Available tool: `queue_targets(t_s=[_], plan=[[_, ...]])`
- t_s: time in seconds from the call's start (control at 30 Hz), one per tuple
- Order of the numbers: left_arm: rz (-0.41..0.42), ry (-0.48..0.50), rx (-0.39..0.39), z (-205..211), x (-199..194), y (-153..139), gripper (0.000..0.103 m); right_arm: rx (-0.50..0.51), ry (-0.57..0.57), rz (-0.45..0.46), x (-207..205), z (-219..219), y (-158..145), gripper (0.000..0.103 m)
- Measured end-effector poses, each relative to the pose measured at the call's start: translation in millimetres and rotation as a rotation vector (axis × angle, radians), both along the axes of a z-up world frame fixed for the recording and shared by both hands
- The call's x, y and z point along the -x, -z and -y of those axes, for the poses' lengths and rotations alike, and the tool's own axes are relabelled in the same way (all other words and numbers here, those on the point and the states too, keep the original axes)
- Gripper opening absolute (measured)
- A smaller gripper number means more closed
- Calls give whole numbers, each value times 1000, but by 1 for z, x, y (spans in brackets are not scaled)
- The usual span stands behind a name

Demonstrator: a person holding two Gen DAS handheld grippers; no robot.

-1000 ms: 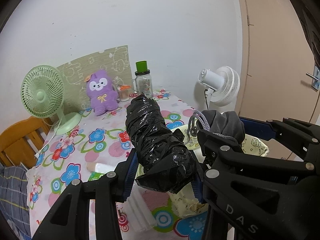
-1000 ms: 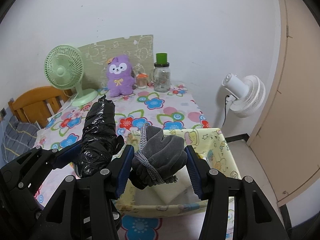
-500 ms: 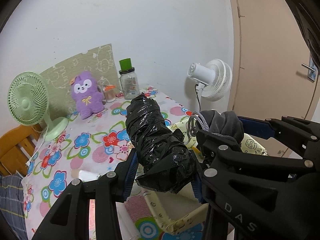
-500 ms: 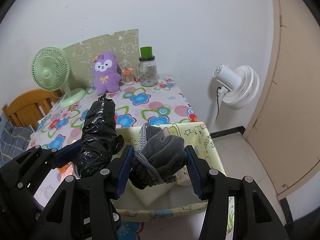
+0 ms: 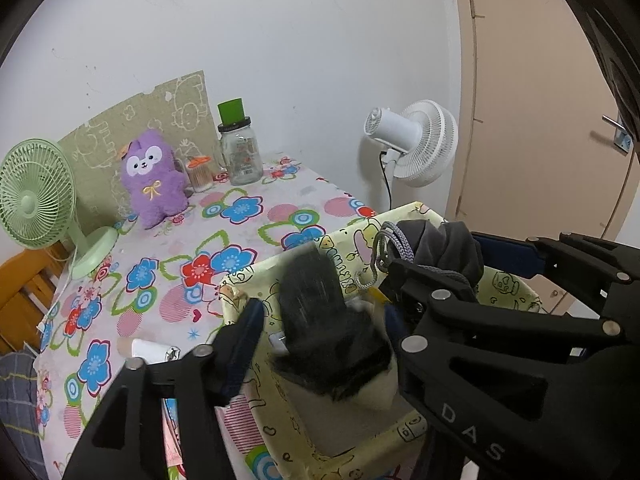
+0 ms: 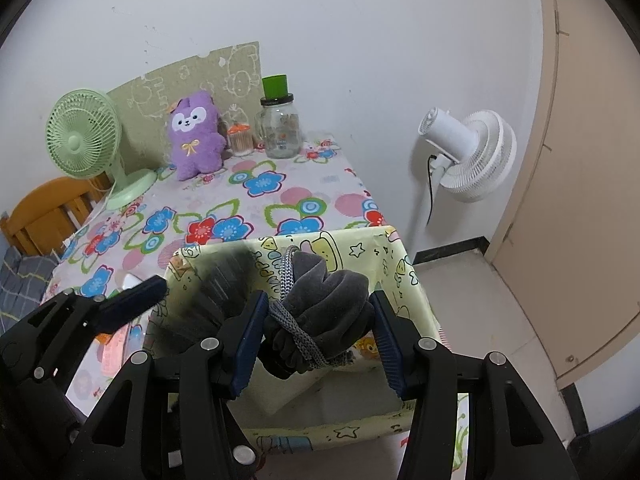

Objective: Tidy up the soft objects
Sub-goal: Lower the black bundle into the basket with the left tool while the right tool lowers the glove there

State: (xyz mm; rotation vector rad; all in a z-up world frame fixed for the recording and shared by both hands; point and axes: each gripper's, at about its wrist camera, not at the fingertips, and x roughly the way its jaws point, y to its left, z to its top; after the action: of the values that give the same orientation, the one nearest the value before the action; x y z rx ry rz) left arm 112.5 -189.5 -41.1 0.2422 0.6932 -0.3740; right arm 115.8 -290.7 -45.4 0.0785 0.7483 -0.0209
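A yellow cartoon-print fabric bin (image 5: 256, 280) (image 6: 400, 264) stands at the table's near right edge. My left gripper (image 5: 320, 336) is open above it. The black plastic-wrapped bundle (image 5: 316, 312) is blurred in motion, dropping between the jaws into the bin; it also shows in the right wrist view (image 6: 216, 284). My right gripper (image 6: 316, 340) is shut on a grey cloth pouch with a braided cord (image 6: 320, 304) and holds it over the bin. The pouch also shows in the left wrist view (image 5: 440, 248).
On the flowered tablecloth (image 6: 256, 200) stand a purple plush toy (image 6: 196, 136), a green desk fan (image 6: 88, 140), a glass jar with a green lid (image 6: 280, 124) and a small orange-lidded container (image 6: 241, 140). A white floor fan (image 6: 468, 156) and a door are at right. A wooden chair (image 6: 44, 212) is at left.
My left gripper has opened and let go of the black bundle, which now falls into the bin. Both grippers have moved forward over the bin. The right gripper still holds the pouch.
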Motion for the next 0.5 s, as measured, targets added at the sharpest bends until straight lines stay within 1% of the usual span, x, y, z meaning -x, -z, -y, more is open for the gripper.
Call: queue_targets(t_s=[0.03,0.1,0.33,0.5], plan=[[-1,-4,-3,0,-1,1,75,-2,1,-1,-1,1,1,55],[-4,-8,-6,1,-2,2,78,-6,2,-6,-4,2,2,55],[-41,-20,-15,0,-11,8,83,-13,4,-23,-11,4,10,55],[-42,-41,-35,-6,-15,11,89,-27,1,-36,-20,1,16,58]])
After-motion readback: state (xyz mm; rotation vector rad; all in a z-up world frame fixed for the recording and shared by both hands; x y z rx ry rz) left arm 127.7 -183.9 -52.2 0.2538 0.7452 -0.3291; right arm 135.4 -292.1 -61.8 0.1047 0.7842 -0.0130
